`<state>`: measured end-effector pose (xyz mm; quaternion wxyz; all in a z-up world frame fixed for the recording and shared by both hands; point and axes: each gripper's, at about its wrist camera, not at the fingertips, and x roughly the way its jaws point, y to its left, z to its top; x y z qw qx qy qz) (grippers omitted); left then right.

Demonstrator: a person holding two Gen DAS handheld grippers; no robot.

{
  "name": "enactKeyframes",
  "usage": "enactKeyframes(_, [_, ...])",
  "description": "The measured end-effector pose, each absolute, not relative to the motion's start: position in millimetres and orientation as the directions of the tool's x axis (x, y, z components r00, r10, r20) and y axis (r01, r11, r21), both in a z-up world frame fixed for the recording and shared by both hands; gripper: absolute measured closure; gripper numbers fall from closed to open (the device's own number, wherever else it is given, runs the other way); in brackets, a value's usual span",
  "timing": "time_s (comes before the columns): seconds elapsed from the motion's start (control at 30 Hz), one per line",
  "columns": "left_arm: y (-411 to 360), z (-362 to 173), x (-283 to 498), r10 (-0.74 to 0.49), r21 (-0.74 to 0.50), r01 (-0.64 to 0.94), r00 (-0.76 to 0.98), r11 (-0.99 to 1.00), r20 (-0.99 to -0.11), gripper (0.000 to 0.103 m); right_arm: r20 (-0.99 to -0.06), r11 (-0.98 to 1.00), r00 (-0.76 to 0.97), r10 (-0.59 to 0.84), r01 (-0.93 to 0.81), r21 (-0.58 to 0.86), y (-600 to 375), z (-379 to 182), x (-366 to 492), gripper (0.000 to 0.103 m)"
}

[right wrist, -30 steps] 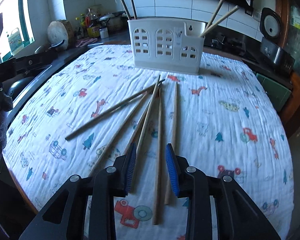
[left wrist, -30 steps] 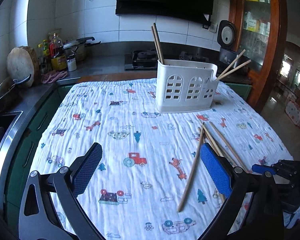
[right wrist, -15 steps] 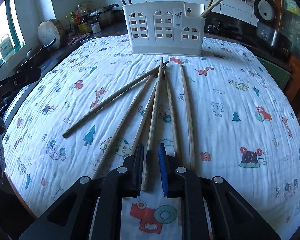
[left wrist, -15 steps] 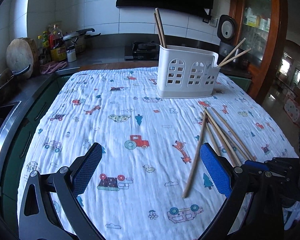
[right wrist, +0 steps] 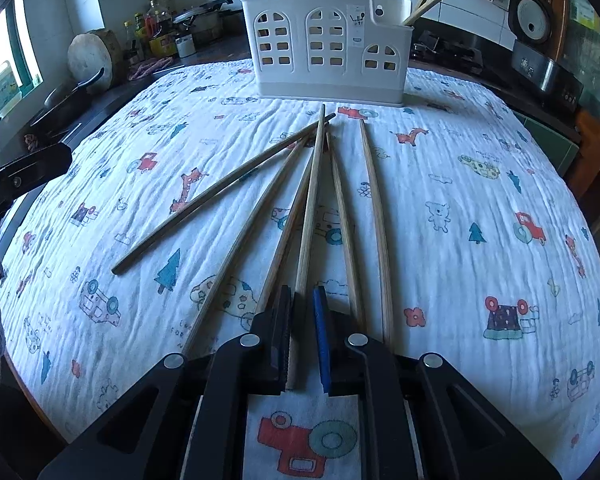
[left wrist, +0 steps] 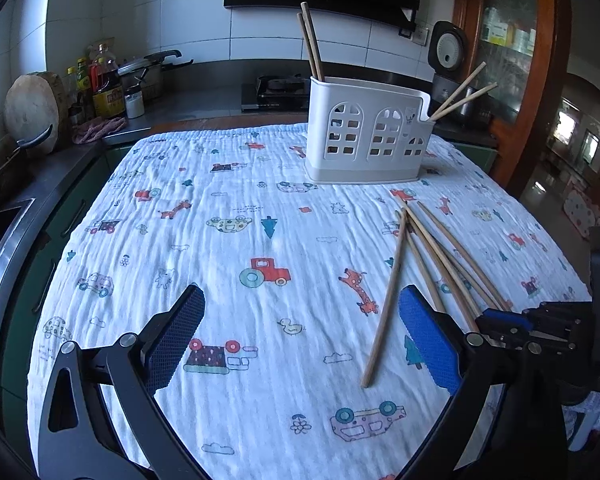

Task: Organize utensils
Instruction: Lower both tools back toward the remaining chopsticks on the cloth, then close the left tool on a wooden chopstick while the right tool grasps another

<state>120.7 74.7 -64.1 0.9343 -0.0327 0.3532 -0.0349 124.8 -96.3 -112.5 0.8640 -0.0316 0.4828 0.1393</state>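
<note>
A white plastic utensil holder stands at the far side of the table with chopsticks upright in both ends. Several wooden chopsticks lie fanned out on the printed cloth; they also show in the left wrist view. My right gripper is low over the cloth, its jaws nearly closed around the near end of one chopstick. My left gripper is wide open and empty above the cloth, left of the chopsticks. The right gripper's tip shows in the left wrist view.
A counter runs along the left and back with bottles, a pot, a round wooden board and a stove. A rice cooker and a wooden cabinet are at the right.
My right gripper has moved forward and down onto one chopstick and its jaws have narrowed around it. The left gripper has shifted a little and stays open.
</note>
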Motion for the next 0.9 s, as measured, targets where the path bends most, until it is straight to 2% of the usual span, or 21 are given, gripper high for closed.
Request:
enactKeyframes(0.4, [49.0, -88.4, 121.1, -0.185, -0.104, 0.158, 0.679, 0.982, -0.71, 0.028, -0.835, 0.962, 0.509, 0.209, -0.26, 0.082, -100.5, -107.0, 123.6, 0.096])
enactKeyframes(0.63, [31.2, -109.6, 134.3, -0.236, -0.14, 0.201, 0.611, 0.97, -0.756, 0.053, -0.783, 0.962, 0.585, 0.212, -0.266, 0.061, -110.0, -77.2, 116.8, 0.096])
enactKeyframes(0.7, [29.3, -114.2, 138.1, -0.249, -0.156, 0.204, 0.594, 0.966, -0.765, 0.063, -0.764, 0.962, 0.609, 0.215, -0.267, 0.058, -113.9, -66.7, 116.4, 0.096])
enactKeyframes(0.9, [21.8, -123.6, 148.6, -0.242, -0.149, 0.206, 0.564, 0.967, -0.789, 0.076, -0.707, 0.961, 0.67, 0.224, -0.271, 0.047, -124.8, -38.8, 118.6, 0.096])
